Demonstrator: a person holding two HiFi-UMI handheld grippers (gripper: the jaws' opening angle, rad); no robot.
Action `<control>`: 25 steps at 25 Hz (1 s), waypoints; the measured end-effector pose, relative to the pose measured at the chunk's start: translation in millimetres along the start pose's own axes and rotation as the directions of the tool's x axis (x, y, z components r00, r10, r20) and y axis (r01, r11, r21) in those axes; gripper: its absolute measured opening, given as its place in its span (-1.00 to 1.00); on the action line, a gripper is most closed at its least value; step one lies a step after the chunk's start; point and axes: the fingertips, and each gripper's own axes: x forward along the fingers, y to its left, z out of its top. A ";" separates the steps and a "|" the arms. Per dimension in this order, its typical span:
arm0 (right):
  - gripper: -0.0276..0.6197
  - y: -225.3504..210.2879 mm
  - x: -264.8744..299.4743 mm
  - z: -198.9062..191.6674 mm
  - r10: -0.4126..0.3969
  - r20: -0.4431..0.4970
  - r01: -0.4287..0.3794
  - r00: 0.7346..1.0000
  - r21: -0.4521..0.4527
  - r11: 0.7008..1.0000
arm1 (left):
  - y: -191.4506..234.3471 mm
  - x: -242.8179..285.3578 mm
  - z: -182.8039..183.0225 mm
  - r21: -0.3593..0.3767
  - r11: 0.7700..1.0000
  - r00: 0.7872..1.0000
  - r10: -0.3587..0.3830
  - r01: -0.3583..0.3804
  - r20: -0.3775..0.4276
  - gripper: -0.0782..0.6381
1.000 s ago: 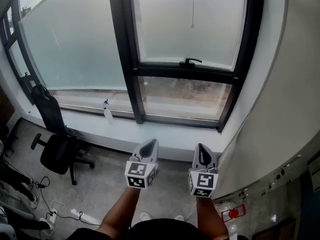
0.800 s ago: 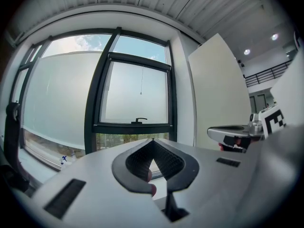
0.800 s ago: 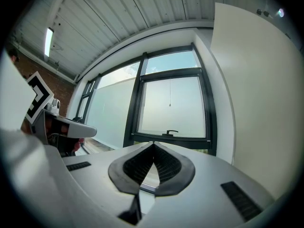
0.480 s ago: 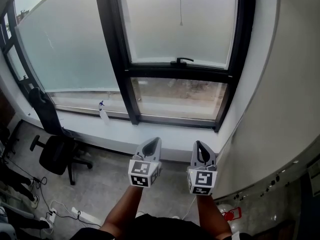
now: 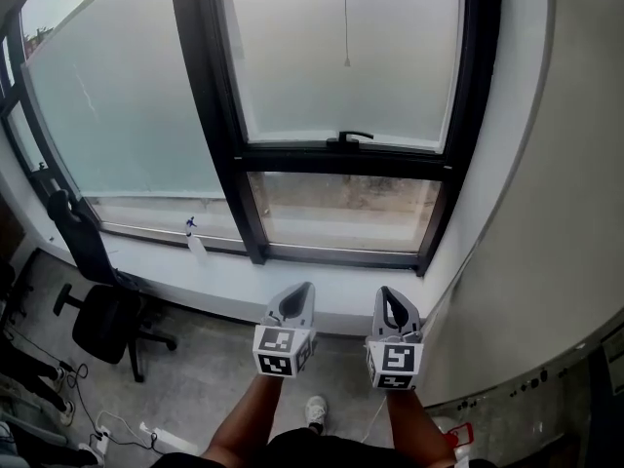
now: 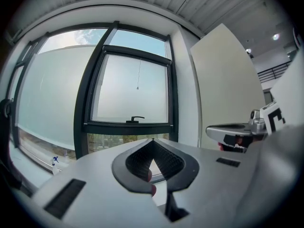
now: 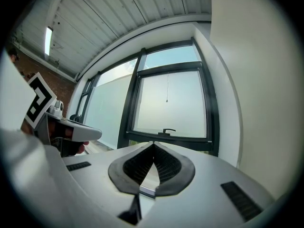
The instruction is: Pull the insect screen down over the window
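Note:
A black-framed window (image 5: 346, 57) stands ahead, with a black handle (image 5: 354, 136) on its lower rail. A thin pull cord (image 5: 345, 22) with a small end knob hangs in front of the pane; the cord (image 6: 138, 75) also shows in the left gripper view and the cord (image 7: 167, 88) in the right gripper view. My left gripper (image 5: 297, 295) and right gripper (image 5: 392, 300) are side by side, held level, both shut and holding nothing. They are well short of the window, above the floor before the sill. The screen itself is not visible.
A white sill (image 5: 244, 271) runs under the window, with a spray bottle (image 5: 194, 241) on it at the left. A black office chair (image 5: 102, 320) and floor cables (image 5: 127, 427) lie lower left. A white wall (image 5: 556, 213) closes in on the right.
Both grippers have moved toward the window together, and the window has grown larger and shifted left in view. Jaws stay shut.

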 end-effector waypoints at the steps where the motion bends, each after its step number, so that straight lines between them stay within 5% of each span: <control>1: -0.93 0.4 7.9 0.4 0.002 0.003 -0.002 1.000 -0.003 1.000 | 4.3 7.5 0.2 -0.001 1.000 1.000 -0.003 0.003 0.002 -0.77; 25: -0.93 -13.8 176.8 -4.1 -0.111 -0.021 0.110 0.994 -0.036 0.993 | 110.8 139.5 12.8 0.017 0.997 0.998 -0.070 0.070 0.000 -0.77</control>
